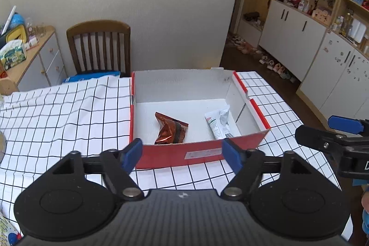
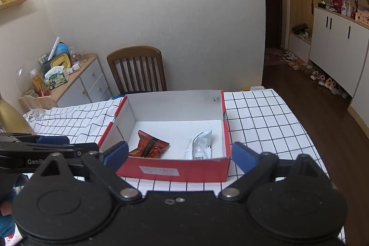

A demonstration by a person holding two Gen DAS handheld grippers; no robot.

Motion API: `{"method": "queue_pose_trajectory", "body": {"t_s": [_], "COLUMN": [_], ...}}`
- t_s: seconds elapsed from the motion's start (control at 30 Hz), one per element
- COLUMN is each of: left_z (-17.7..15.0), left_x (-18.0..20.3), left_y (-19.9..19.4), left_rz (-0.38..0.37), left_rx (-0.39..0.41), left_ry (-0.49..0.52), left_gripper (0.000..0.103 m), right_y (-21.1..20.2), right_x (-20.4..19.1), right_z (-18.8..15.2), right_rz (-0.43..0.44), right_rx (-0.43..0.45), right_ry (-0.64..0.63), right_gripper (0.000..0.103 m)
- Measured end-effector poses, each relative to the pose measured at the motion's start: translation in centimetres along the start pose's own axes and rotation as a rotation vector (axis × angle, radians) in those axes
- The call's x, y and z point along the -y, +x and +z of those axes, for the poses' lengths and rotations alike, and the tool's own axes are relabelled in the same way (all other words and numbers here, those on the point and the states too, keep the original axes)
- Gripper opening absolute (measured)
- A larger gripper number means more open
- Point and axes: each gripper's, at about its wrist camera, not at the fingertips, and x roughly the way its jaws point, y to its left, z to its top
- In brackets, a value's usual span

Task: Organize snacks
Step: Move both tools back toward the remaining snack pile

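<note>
A red cardboard box with a white inside stands on the checked tablecloth; it also shows in the right wrist view. Inside lie a copper-brown snack packet and a white-and-silver packet. My left gripper is open and empty, just in front of the box's near wall. My right gripper is open and empty, also in front of the box. The right gripper shows at the right edge of the left wrist view.
A wooden chair stands behind the table by the wall. A sideboard with clutter is at the far left. White cupboards and shoes line the floor on the right. The tablecloth is rumpled left of the box.
</note>
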Motion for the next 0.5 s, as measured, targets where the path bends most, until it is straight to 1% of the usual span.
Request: {"method": "queue_pose_trajectory", "body": {"t_s": [0.1, 0.13, 0.17, 0.2, 0.27, 0.33, 0.43, 0.5], "left_z": [-0.9, -1.2, -1.5, -2.0, -2.9, -3.6, -4.7, -5.6], "left_x": [-0.2, -0.2, -0.2, -0.2, -0.2, -0.3, -0.7, -0.8], "left_y": [-1.2, -1.5, -1.8, -2.2, -2.7, -2.9, -2.8, -2.5], "left_rz": [-0.032, -0.041, -0.046, -0.049, -0.047, -0.039, -0.055, -0.05], "left_rx": [0.01, 0.013, 0.016, 0.022, 0.026, 0.01, -0.023, -0.046], "left_ry": [0.001, 0.002, 0.004, 0.006, 0.001, -0.015, -0.046, -0.058], "left_gripper": [0.078, 0.08, 0.085, 0.087, 0.087, 0.088, 0.088, 0.088], "right_y": [-1.2, -1.5, -1.9, -2.3, -2.9, -3.5, -4.2, -4.4], "right_x": [0.0, 0.0, 0.0, 0.0, 0.1, 0.2, 0.2, 0.2], "right_z": [-0.9, -1.2, -1.5, -1.9, -2.7, -3.6, -5.3, -6.6], "right_rz": [0.003, 0.004, 0.006, 0.009, 0.011, 0.004, -0.001, -0.009], "right_rx": [0.016, 0.016, 0.015, 0.017, 0.016, 0.02, 0.025, 0.017], "right_ry": [0.006, 0.008, 0.008, 0.011, 0.015, 0.029, 0.034, 0.031], "right_gripper": [0.102, 0.103, 0.103, 0.103, 0.103, 0.103, 0.103, 0.103]}}
